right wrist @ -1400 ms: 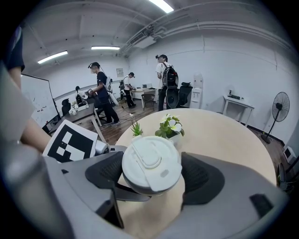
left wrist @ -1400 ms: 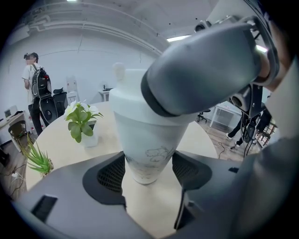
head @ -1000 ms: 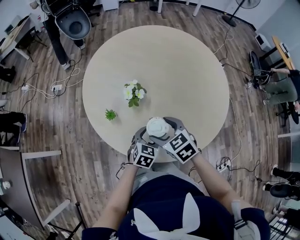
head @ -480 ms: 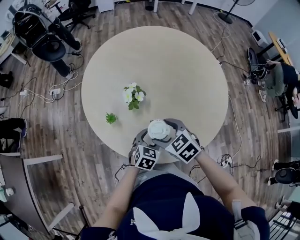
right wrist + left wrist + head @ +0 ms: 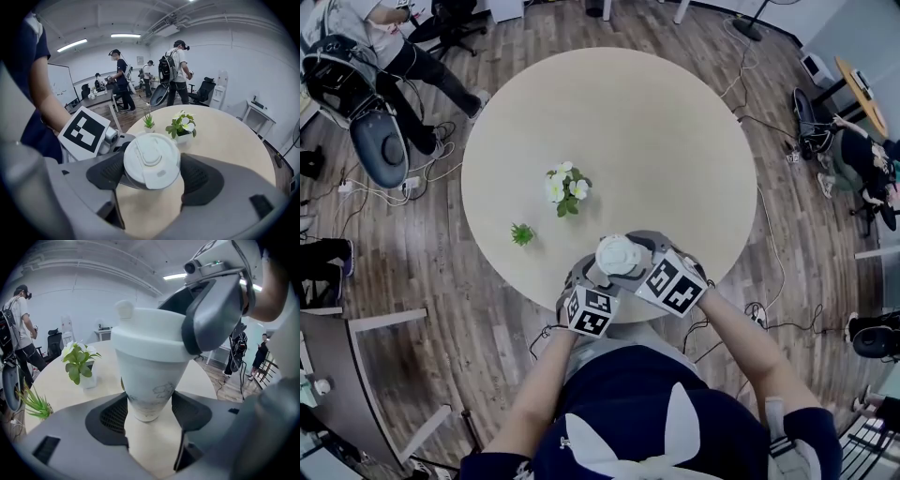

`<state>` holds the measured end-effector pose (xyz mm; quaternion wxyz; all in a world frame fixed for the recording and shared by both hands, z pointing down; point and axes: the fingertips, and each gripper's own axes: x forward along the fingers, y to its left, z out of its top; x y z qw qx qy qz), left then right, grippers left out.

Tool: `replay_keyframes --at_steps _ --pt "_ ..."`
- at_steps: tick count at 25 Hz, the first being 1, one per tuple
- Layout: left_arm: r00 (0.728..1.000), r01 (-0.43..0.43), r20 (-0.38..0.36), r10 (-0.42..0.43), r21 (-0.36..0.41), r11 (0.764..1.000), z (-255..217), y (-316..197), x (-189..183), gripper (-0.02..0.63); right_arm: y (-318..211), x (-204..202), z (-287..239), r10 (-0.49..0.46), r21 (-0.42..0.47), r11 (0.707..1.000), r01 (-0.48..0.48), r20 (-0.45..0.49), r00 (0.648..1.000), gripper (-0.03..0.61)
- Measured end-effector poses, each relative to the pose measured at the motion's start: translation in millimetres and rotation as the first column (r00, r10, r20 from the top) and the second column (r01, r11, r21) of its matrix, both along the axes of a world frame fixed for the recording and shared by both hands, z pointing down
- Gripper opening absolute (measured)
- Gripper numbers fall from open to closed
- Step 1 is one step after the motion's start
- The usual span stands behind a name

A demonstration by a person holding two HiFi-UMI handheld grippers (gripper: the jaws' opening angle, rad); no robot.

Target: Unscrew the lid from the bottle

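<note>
On the round, pale matte table (image 5: pixel 675 141), near the person's edge, stands a smooth white tapered bottle (image 5: pixel 147 390). The left gripper's (image 5: pixel 150 411) ribbed dark pads are closing on its base. The right gripper (image 5: pixel 153 174) clasps the domed lid (image 5: pixel 151 161) and has swung slightly rightward since a second ago. From overhead, the lid hides the bottle's body.

white tapered bottle (image 5: pixel 147 390) upright, lid (image 5: pixel 151 160) on
</note>
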<state>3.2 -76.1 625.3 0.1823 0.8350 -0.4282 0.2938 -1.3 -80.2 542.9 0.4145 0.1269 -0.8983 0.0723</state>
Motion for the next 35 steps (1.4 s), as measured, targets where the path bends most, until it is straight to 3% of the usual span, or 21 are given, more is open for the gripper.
replay_keyframes --at_steps 4,16,26,29,35 --pt "1.0 -0.004 -0.001 0.004 -0.003 1.0 -2 -2 -1 0.302 -3 -2 -3 -0.052 0.002 0.999 0.052 -0.002 0.999 0.376" --pt "0.999 -0.008 0.039 0.005 0.078 0.997 0 -5 2 0.322 -3 -1 -2 -0.002 0.0 1.0 0.002 0.03 1.0 0.382" --pt "0.999 0.034 0.037 -0.037 0.064 0.997 4 -13 8 0.342 -4 -4 -5 0.153 -0.013 0.988 -0.153 0.058 0.986 0.388" --pt "0.998 0.039 0.037 -0.041 0.052 0.998 3 -14 9 0.342 -11 -8 -4 0.197 -0.017 0.98 -0.196 0.066 0.978 0.421" --pt "1.0 0.029 -0.001 -0.029 0.007 1.0 4 -15 7 0.342 -12 -13 -6 0.106 -0.012 0.994 -0.106 0.046 0.993 0.396"
